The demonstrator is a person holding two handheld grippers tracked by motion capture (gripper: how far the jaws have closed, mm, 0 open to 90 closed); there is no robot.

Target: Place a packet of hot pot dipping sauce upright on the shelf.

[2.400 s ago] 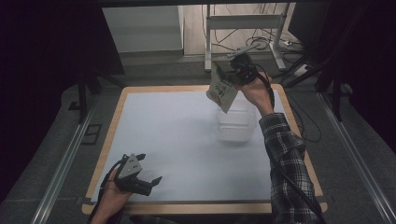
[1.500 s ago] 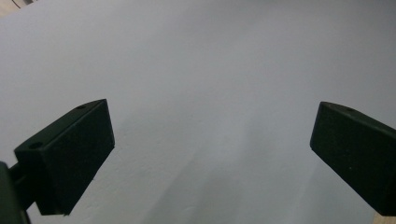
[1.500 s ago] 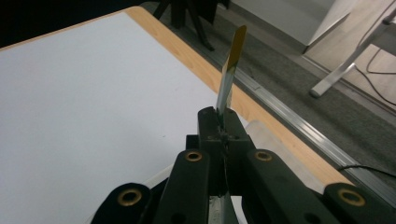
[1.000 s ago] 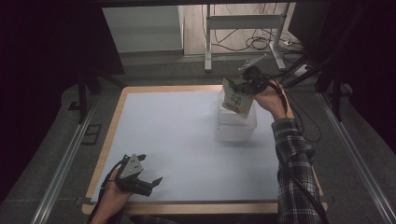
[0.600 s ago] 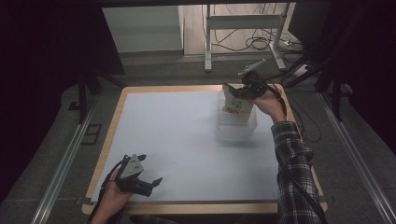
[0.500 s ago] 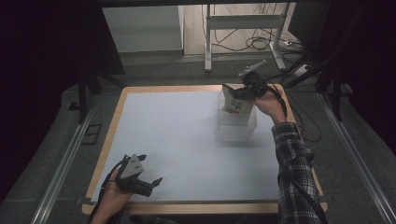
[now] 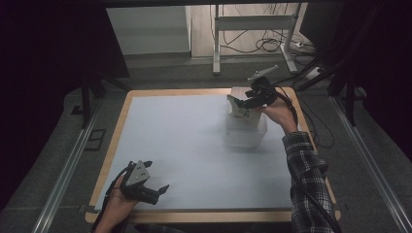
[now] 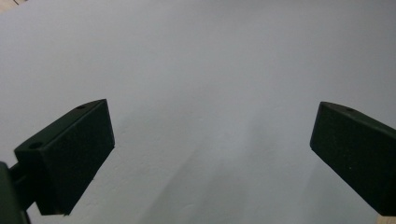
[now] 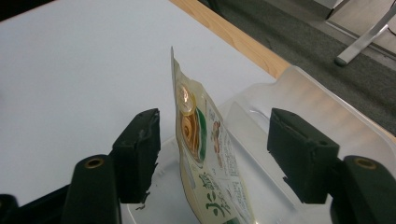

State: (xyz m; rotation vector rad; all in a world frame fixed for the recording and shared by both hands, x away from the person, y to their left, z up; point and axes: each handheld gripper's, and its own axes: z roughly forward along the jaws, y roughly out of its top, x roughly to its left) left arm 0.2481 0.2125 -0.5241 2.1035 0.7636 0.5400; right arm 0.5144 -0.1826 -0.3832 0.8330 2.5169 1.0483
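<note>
Right gripper [image 9: 212, 154]: held over the clear box [image 9: 322, 116], jaws wide apart, nothing squeezed.
Food pouch [image 9: 205, 163]: stood on its edge inside the clear box, between the jaws and free of both, so it looks let go.
Left gripper [image 7: 154, 190]: rested near the table [image 7: 194, 145] edge, wide open and empty, kept out of the way.

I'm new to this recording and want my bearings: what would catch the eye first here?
The printed food pouch stands on edge in the clear plastic container at the table's far right, between the open jaws of the right gripper, which do not touch it. Next, the large white mat covering the wood-edged table. The left gripper rests open near the front left corner, holding nothing.
</note>
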